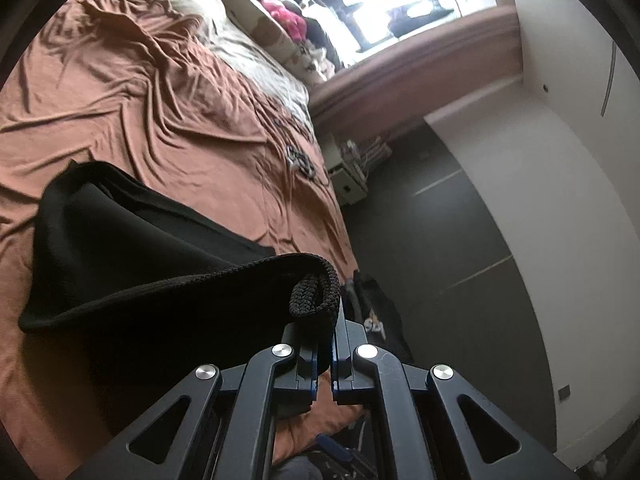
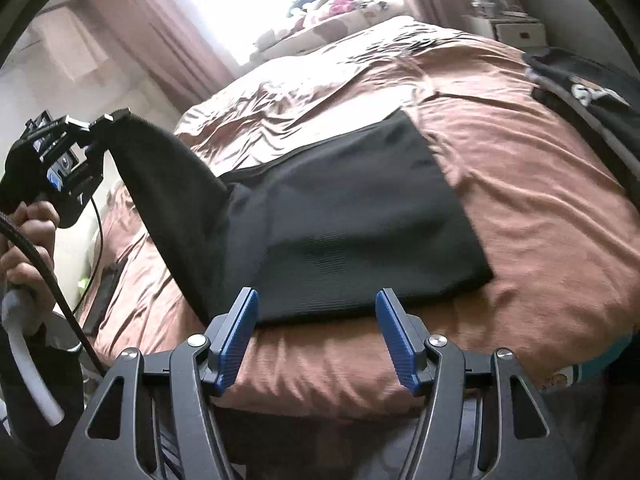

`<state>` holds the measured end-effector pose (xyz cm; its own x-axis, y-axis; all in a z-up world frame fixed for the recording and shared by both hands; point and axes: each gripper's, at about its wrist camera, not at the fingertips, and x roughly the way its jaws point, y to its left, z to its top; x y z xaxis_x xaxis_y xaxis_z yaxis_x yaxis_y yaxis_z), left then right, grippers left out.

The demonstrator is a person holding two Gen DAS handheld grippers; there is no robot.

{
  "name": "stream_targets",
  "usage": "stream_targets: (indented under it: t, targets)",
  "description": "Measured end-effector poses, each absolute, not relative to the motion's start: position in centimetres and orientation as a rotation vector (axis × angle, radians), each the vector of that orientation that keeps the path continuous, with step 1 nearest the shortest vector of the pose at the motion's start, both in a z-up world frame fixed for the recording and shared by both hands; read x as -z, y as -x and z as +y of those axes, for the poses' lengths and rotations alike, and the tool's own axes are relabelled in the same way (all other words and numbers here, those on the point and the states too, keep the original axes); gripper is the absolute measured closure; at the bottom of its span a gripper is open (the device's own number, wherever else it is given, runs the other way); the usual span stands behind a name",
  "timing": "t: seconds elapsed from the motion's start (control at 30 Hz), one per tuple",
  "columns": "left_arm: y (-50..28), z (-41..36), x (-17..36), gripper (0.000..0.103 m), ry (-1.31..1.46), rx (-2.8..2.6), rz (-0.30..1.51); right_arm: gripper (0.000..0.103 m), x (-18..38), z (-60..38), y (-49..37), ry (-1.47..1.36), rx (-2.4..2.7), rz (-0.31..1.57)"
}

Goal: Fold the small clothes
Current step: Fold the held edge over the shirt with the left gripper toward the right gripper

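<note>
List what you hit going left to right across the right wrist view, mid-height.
Hand holding the left gripper → raised corner of the black garment → its flat part on the brown bedsheet → dark printed clothing.

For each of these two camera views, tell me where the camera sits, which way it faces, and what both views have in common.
Left wrist: sits on the left gripper, facing along its fingers across the brown bedsheet toward the window; the fingers are shut on the black garment.
Right wrist: sits on the right gripper, facing over the bed; its open blue fingers show, plus the person's left hand holding the left gripper.
Shared: the black garment, bedsheet and left gripper.
</note>
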<state>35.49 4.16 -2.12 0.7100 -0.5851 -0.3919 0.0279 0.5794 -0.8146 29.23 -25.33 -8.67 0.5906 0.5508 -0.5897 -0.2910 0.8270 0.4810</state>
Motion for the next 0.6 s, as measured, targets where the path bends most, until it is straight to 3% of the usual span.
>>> stream_targets:
  t: [0.6]
  targets:
    - [-40.6,-8.4,7.8,0.1,0.764,0.524,0.932,0.044,10.4,-30.9,-28.3,-0.468,-0.448,0.801]
